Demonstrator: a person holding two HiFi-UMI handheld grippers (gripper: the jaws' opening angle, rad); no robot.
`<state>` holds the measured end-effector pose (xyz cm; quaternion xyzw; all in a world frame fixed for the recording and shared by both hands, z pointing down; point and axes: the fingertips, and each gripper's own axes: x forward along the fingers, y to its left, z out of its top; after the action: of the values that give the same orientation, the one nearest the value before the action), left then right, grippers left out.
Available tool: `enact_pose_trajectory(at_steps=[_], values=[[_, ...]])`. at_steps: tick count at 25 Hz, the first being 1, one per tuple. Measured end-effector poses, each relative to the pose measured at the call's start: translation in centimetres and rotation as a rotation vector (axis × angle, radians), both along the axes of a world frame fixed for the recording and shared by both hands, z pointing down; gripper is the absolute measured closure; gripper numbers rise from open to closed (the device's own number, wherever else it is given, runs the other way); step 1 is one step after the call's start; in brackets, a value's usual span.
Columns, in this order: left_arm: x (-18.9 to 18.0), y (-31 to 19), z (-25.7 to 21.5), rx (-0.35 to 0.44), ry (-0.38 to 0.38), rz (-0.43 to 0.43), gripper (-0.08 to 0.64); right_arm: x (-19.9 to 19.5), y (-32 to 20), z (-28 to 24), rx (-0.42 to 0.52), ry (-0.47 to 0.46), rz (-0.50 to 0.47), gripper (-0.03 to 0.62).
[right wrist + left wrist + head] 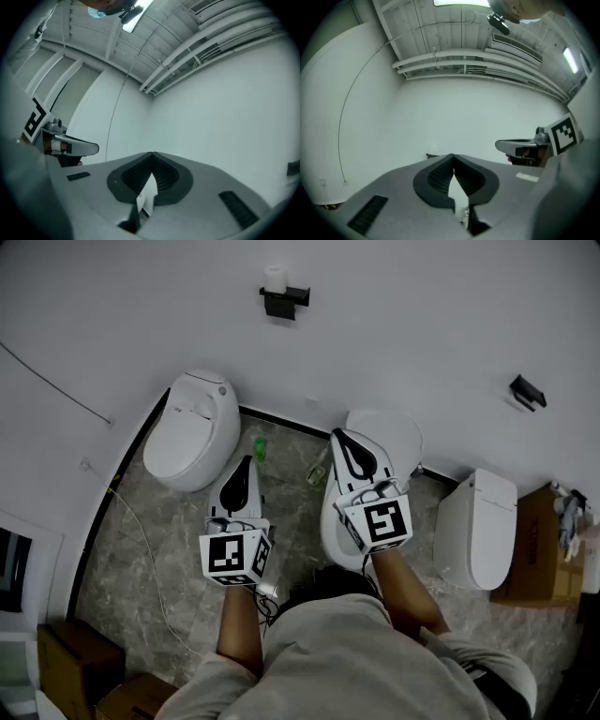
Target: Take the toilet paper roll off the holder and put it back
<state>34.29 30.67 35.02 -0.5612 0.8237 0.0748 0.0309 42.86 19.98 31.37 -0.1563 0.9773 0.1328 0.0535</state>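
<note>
White roll [275,277], one, on black holder [284,302], three toilets [192,432], left tongs [246,461], right tongs [337,436], both closed, empty

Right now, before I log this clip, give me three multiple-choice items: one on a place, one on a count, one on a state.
1. Where is the toilet paper roll?
A. on a cardboard box
B. on the black holder on the wall
C. in the left-hand tongs

2. How many white toilets stand on the floor?
A. one
B. three
C. five

3. How do the left tongs and right tongs stand?
A. both shut, empty
B. both wide open
C. right shut on the roll

Answers:
1 B: the head view shows the roll sitting on the wall holder, apart from both tongs.
2 B: the head view shows three, left, middle and right.
3 A: in each gripper view the pad tips meet with nothing between them.
</note>
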Motion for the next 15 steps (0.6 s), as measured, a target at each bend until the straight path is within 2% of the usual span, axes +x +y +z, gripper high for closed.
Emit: enact_pose_trajectory(at_steps=[6,15], values=[[-3.3,-1.3,1.7,-0.016,0.032,-0.009,0.55,-2.9,-1.7,2.1,-0.015,0.034,-0.016,0.588],[-10.9,-8.1,3.6,-0.054,0.072,0.029,0.549,-10.6,-9.0,3.9,-0.062,0.051,0.006,0.588]])
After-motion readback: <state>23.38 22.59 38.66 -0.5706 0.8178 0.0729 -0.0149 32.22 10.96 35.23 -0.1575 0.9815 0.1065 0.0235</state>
